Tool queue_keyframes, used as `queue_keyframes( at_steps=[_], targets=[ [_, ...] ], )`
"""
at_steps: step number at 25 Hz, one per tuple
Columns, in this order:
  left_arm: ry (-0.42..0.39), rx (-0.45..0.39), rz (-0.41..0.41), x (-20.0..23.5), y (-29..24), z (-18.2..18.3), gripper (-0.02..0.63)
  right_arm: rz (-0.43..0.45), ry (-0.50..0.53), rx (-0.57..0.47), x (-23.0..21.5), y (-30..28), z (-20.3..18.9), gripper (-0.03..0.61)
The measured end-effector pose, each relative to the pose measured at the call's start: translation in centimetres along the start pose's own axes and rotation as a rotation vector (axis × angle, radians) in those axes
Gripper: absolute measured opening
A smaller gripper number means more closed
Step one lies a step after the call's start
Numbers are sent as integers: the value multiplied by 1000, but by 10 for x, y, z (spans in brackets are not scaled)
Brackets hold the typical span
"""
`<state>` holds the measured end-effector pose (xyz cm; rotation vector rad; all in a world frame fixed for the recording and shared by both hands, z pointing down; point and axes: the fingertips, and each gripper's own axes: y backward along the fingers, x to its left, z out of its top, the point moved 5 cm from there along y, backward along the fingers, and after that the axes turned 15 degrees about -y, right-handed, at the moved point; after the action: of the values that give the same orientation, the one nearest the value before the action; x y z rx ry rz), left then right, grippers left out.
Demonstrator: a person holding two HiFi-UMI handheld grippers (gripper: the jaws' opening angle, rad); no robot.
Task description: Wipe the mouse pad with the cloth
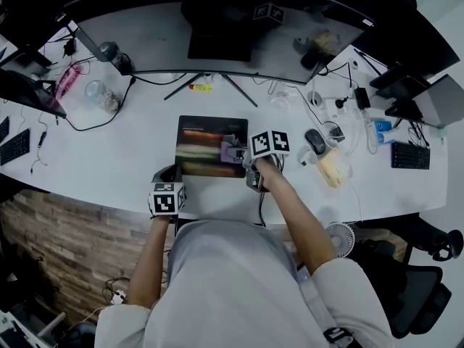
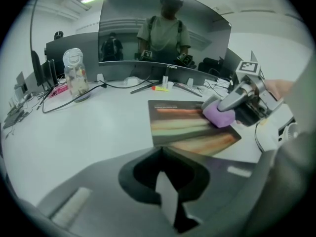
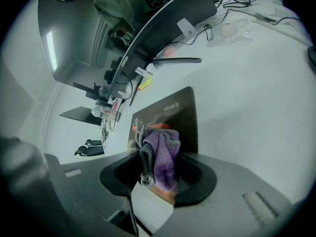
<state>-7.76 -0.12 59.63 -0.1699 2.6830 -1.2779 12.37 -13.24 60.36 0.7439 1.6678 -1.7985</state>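
Lying flat on wide white desk point(image 1: 123, 158): dark rectangular stripe-printed mouse pad point(image 1: 199, 147). R gripper point(image 1: 245, 155) over pad's right side, jaws pinching crumpled purple cloth point(image 3: 165, 157) onto it. L gripper point(image 1: 171, 174) by pad's near-left corner, jaws pressed together, empty.

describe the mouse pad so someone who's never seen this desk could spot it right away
Find the wide curved monitor on the white desk; just in front of its stand lies the mouse pad, a flat dark rectangle. Unlike anything around it, it has soft bands of colour across it, and the right gripper holds a purple cloth on its right part.
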Motion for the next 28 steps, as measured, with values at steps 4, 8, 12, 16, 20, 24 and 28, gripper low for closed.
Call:
queue_keyframes(
  at_steps=[4,8,12,16,20,24,28],
  targets=[
    [-4,1,-7,-2,-1,-1,0,-10,5,-1,-6,6,0,184],
    [-4,-3,-13,-1,0,-1,0,-12,1,-12,-11,12,0,184],
    [4,-6,-22,-2,0,-2,0,-16,2,-14,-17,17,1,184],
    [7,-9,-25,-2,0,-2,0,-25,1,-22,-21,23,1,184],
    [13,-10,-31,0,0,-2,0,-33,-2,-29,-27,29,1,184],
    [23,-9,-42,0,0,-3,0,-39,-4,-35,-31,34,1,184],
    [35,-8,-59,1,0,-2,0,-46,-5,-41,-34,38,1,184]
  ],
)
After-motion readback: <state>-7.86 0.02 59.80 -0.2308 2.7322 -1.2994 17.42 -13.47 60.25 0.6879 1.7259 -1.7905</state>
